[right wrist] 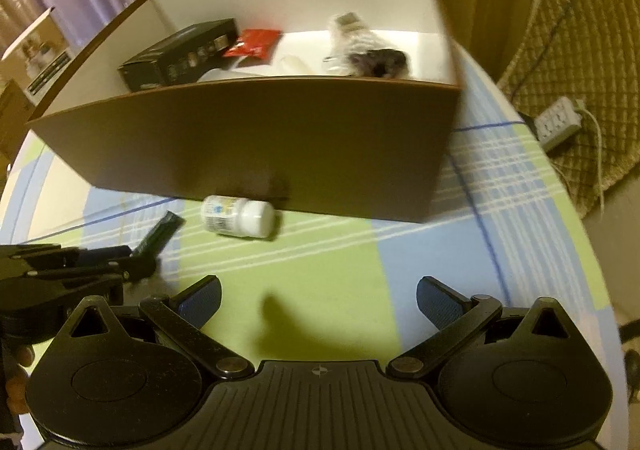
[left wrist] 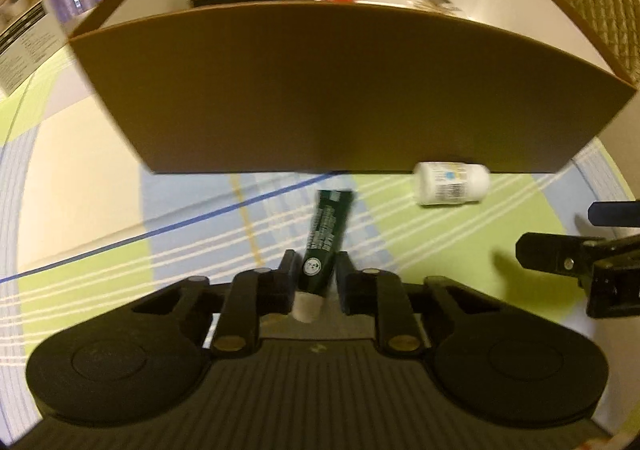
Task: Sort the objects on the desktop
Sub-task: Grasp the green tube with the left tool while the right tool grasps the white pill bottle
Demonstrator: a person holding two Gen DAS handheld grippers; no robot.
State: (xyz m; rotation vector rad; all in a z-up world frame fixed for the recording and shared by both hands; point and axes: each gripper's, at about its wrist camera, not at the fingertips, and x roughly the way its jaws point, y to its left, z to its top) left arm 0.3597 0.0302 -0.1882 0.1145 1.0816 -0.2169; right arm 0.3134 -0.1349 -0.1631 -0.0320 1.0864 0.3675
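Note:
My left gripper [left wrist: 318, 262] is shut on a dark green tube [left wrist: 326, 226] with a white cap, holding it just in front of the brown box [left wrist: 320, 98]. A white pill bottle [left wrist: 452, 184] lies on its side against the foot of the box's near wall. In the right wrist view, the same bottle [right wrist: 238, 217] lies ahead and to the left of my open right gripper [right wrist: 318, 302], which has nothing between its fingers. The left gripper [right wrist: 136, 262] with the tube [right wrist: 160, 234] shows at the left there.
Inside the box [right wrist: 248, 138] lie a black carton [right wrist: 180, 54], a red packet [right wrist: 254, 43] and a clear-wrapped item [right wrist: 360, 50]. The round table's edge [right wrist: 576, 210] curves at the right, with a power strip [right wrist: 558, 122] beyond it. A white printed carton [left wrist: 24, 38] stands at the left.

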